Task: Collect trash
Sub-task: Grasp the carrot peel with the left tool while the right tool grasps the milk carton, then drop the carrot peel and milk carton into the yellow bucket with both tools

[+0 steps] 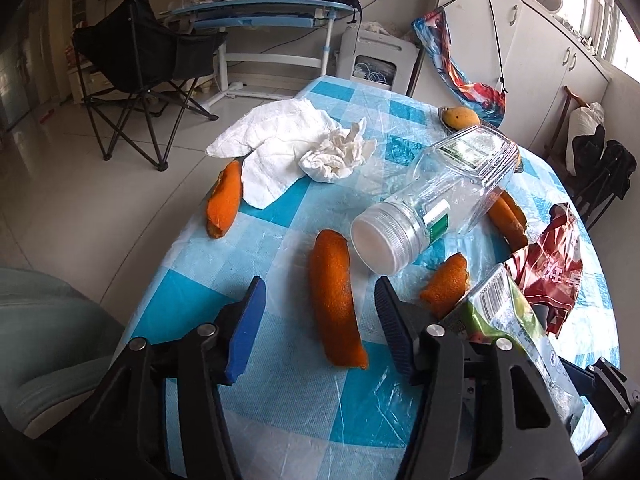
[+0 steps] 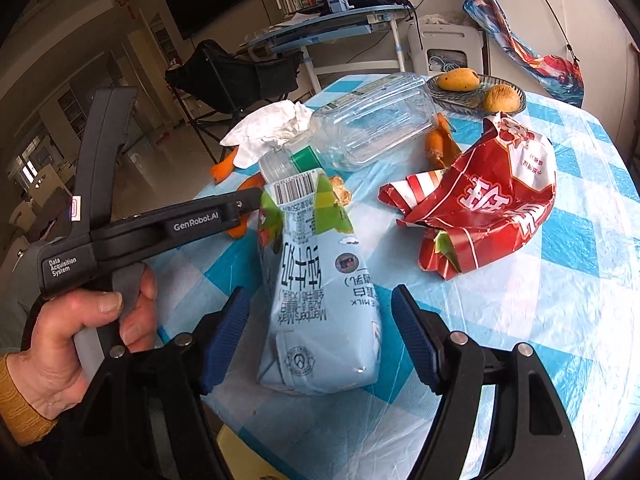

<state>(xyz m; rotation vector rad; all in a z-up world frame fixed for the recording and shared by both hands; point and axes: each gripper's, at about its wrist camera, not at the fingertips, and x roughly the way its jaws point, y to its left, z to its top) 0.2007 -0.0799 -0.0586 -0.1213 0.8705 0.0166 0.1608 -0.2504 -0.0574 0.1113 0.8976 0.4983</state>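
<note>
A long orange peel (image 1: 336, 300) lies on the checked tablecloth between the fingers of my open left gripper (image 1: 320, 300). Other peels (image 1: 225, 200) (image 1: 446, 286) lie nearby, with crumpled tissues (image 1: 304, 148), a clear plastic jar (image 1: 436, 200) on its side and a red wrapper (image 1: 552, 264). A crushed milk carton (image 2: 320, 300) lies between the fingers of my open right gripper (image 2: 320, 312). The jar (image 2: 360, 128), red wrapper (image 2: 488, 200) and tissues (image 2: 268, 128) show beyond it. The left gripper's body (image 2: 160, 228) sits left of the carton.
A glass dish with two mangoes (image 2: 476, 88) stands at the table's far side. The table edge (image 1: 168, 248) drops to tiled floor on the left. A black folding chair (image 1: 148, 64) and a blue desk (image 1: 260, 12) stand behind.
</note>
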